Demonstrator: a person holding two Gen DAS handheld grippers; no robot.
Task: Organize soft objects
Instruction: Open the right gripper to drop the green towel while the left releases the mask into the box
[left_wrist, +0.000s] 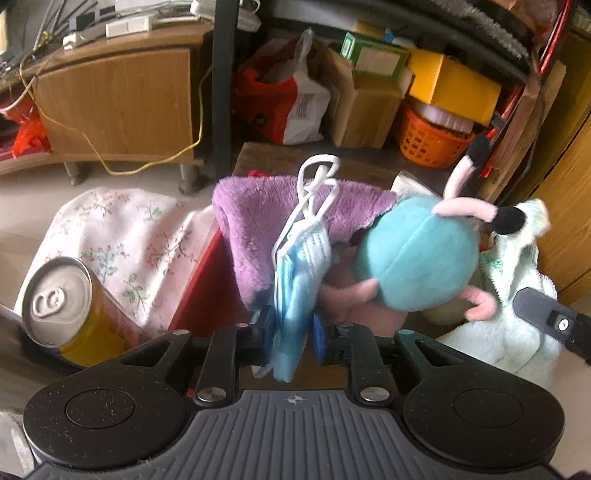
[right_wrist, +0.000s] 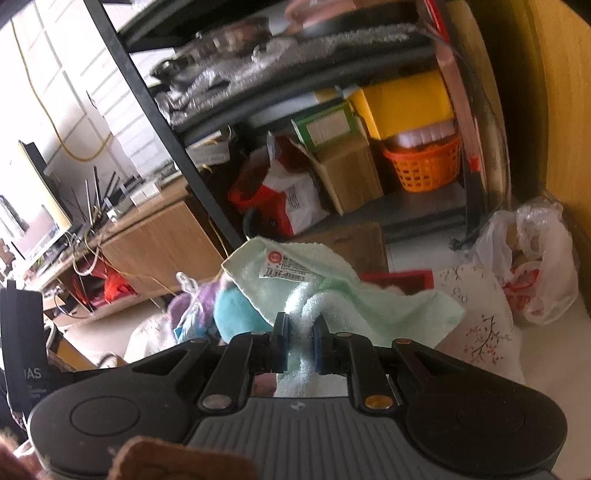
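Holding two soft things at once, you have each gripper loaded. Your left gripper (left_wrist: 291, 328) has its jaws clamped on a blue face mask (left_wrist: 295, 280), which hangs limp and folded between the pads, its white ear loops (left_wrist: 317, 177) rising toward twelve o'clock in the left wrist view. Your right gripper (right_wrist: 300, 341) has its jaws clamped on a pale green towel (right_wrist: 332, 291), bunched into a thick twist at the pads, with a printed label (right_wrist: 282, 267) showing on the flap above.

Ahead of the mask, a purple fleece cloth (left_wrist: 258, 225) drapes over the rim of a red bin (left_wrist: 207, 291), and a teal plush toy (left_wrist: 417, 258) with pink limbs sits just beside it at about two o'clock, touching the cloth. A yellow drink can (left_wrist: 70, 310) stands at nine o'clock, beside a floral cloth (left_wrist: 122, 236); it looks hard, so it probably does not belong with this lot.

Expect the mask to weigh almost nothing and to flutter; it is thin and pleated, so it could slide out if you loosen even slightly. Keep hold of the body, not the loops, which may snag on the fleece. The towel is bulkier and floppy, and its free corners will trail, so a grip on the bunched middle suits it. Neither thing is fragile.
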